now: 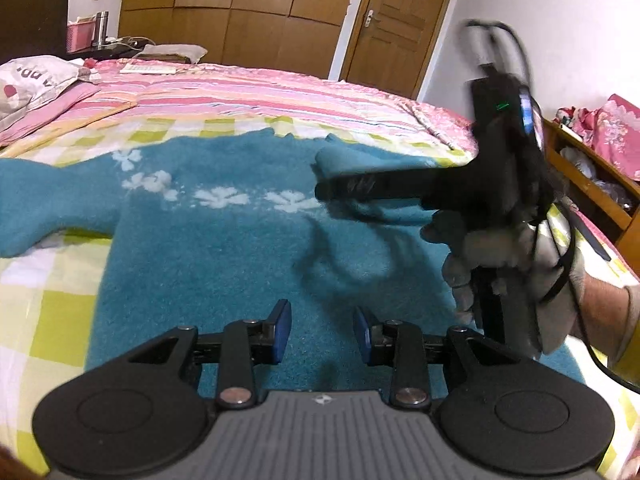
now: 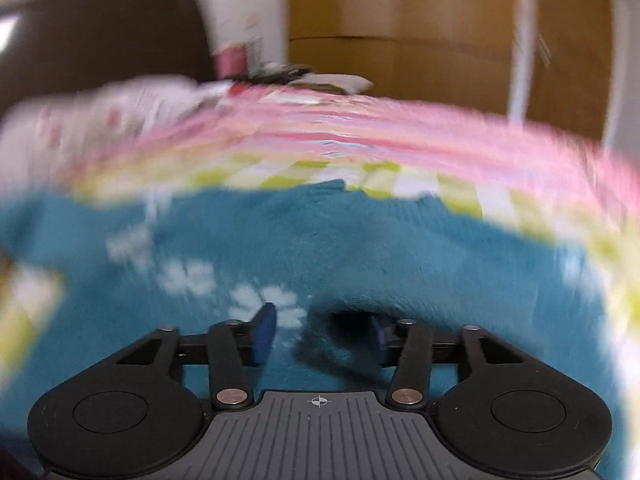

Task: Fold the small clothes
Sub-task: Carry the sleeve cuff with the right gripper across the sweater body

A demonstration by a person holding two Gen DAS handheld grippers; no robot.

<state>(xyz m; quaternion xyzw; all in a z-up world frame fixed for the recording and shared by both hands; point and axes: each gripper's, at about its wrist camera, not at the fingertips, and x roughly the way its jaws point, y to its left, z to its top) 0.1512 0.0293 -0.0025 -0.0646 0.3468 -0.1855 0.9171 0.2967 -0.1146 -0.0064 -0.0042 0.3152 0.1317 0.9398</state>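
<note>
A teal sweater [image 1: 220, 260] with white flowers lies flat on the bed, one sleeve [image 1: 40, 208] stretched out to the left. In the left wrist view my left gripper [image 1: 322, 332] hovers over its lower part, blue pads apart with nothing between them. A gloved hand [image 1: 480, 248] holds my right gripper [image 1: 324, 189] from the right, over the other sleeve [image 1: 352, 160], which is folded in across the chest. In the blurred right wrist view the right gripper [image 2: 320, 332] is open over the sweater [image 2: 400, 248]. The sleeve's end [image 2: 336, 354] lies loose by the right pad.
The bed has a yellow-green check sheet [image 1: 48, 312], and a pink striped quilt [image 1: 240, 92] lies behind the sweater. A pillow [image 1: 32, 80] is at the far left. A wooden shelf [image 1: 592, 168] stands beside the bed on the right, with a wardrobe [image 1: 240, 8] and a door [image 1: 400, 20] behind.
</note>
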